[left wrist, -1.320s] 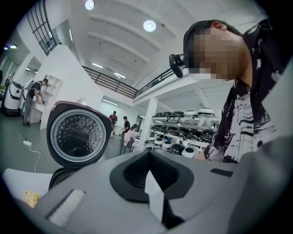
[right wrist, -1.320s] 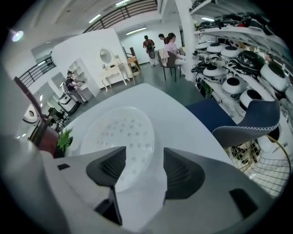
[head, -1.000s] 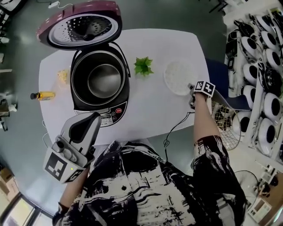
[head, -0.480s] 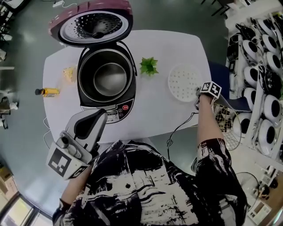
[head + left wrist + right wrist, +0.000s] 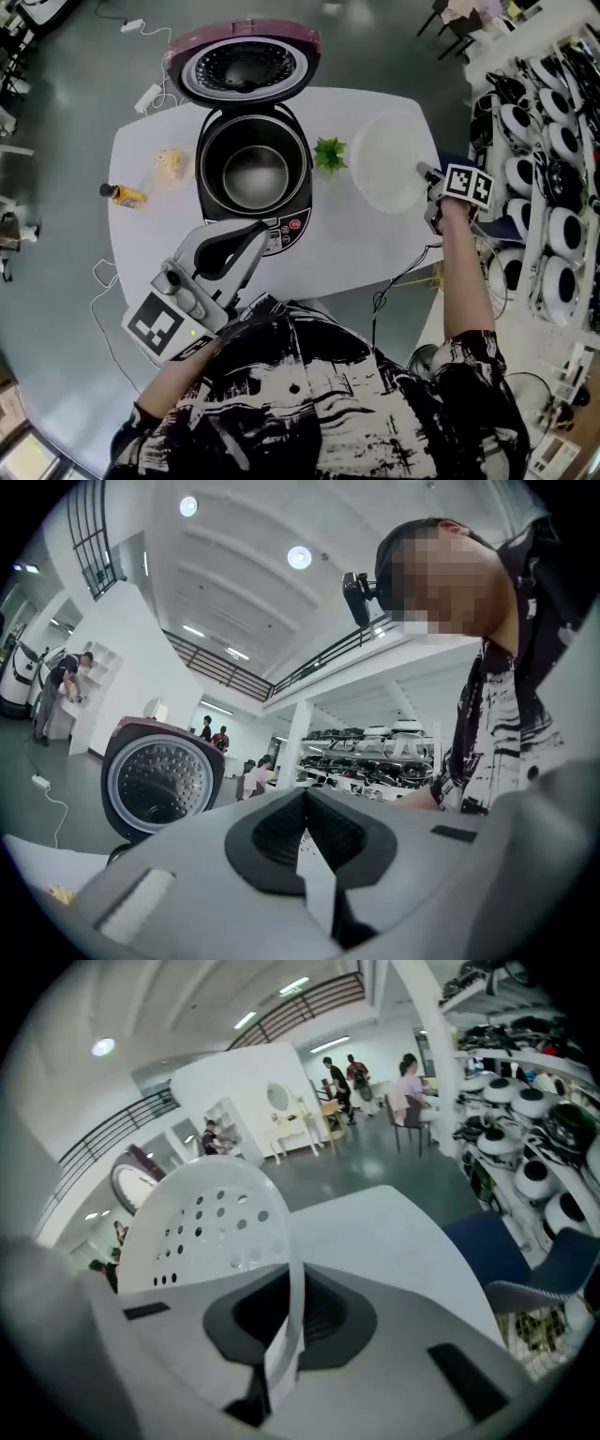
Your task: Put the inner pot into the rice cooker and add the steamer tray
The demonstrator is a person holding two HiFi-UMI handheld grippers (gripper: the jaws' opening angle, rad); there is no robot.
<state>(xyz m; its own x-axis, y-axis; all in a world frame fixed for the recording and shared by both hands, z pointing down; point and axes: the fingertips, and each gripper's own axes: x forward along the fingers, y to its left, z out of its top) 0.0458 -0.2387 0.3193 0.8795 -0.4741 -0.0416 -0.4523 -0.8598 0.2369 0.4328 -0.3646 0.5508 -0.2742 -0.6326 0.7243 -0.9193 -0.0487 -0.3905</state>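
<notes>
The open rice cooker (image 5: 253,178) stands on the white table (image 5: 366,248), its maroon lid (image 5: 246,67) tipped back. The metal inner pot (image 5: 255,175) sits inside it. My right gripper (image 5: 427,178) is shut on the rim of the white perforated steamer tray (image 5: 386,171), which hangs tilted above the table's right side. In the right gripper view the tray (image 5: 202,1222) stands on edge with its rim pinched between the jaws of the right gripper (image 5: 292,1288). My left gripper (image 5: 246,239) hovers over the cooker's front panel, shut and empty. The left gripper view shows that gripper (image 5: 302,803) facing the lid (image 5: 159,782).
A green leafy item (image 5: 330,155) lies between the cooker and the tray. A yellowish item (image 5: 171,161) and a small bottle (image 5: 122,194) sit at the table's left. A cord (image 5: 398,279) runs off the front edge. Shelves of white appliances (image 5: 553,141) line the right.
The right gripper closed on the tray's rim and lifted it off the table, tilting it. The left gripper rose a little toward the cooker's front.
</notes>
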